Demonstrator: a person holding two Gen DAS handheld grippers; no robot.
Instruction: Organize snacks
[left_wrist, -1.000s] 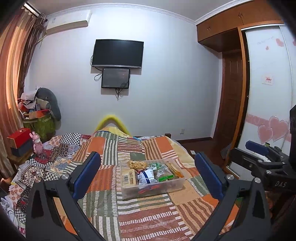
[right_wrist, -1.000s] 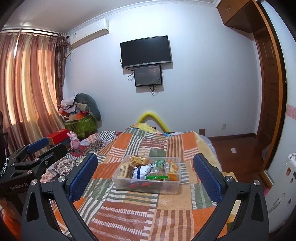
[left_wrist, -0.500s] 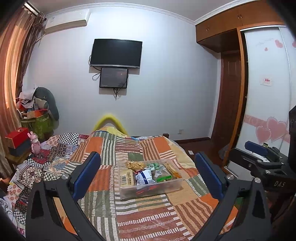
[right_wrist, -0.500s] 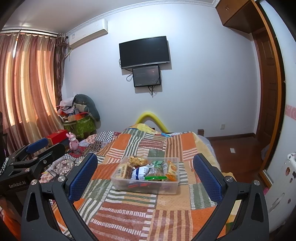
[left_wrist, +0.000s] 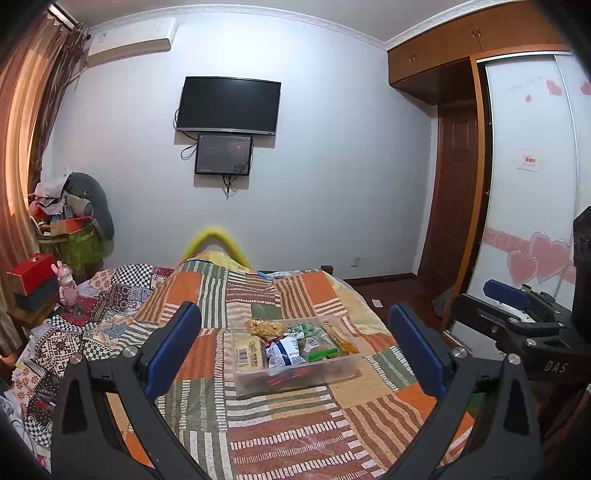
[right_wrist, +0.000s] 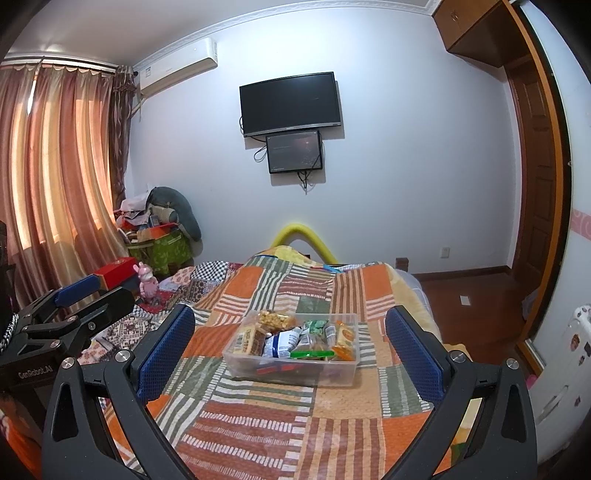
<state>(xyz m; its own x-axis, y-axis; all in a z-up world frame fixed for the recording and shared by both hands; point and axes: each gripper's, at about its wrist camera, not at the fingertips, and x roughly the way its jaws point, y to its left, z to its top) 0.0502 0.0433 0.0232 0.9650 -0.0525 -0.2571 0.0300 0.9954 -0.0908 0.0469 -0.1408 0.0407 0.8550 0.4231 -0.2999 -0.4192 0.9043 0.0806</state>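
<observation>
A clear plastic bin (left_wrist: 295, 382) sits on the patchwork bedspread ahead of both grippers. It holds several snack packets: a yellow nut bag (left_wrist: 264, 326), a tan barcoded packet (left_wrist: 249, 354), a blue-and-white packet (left_wrist: 282, 350), green packets (left_wrist: 306, 328) and an orange packet (left_wrist: 341, 338). My left gripper (left_wrist: 291, 314) is open and empty, well short of the bin. In the right wrist view the bin (right_wrist: 288, 373) lies centred before my right gripper (right_wrist: 289, 314), also open and empty. Each gripper shows at the other view's edge: right gripper (left_wrist: 509, 295), left gripper (right_wrist: 81, 291).
The bedspread (left_wrist: 280, 424) spreads wide around the bin. A pink toy rabbit (right_wrist: 146, 282) and a red box (right_wrist: 114, 271) stand at the bed's left. A cluttered green bag (right_wrist: 162, 247) is by the curtains. A wardrobe (left_wrist: 532, 184) lines the right side.
Both views have drifted slightly, so the bin sits a touch further left. Both grippers stay open and nothing in the bin has moved.
</observation>
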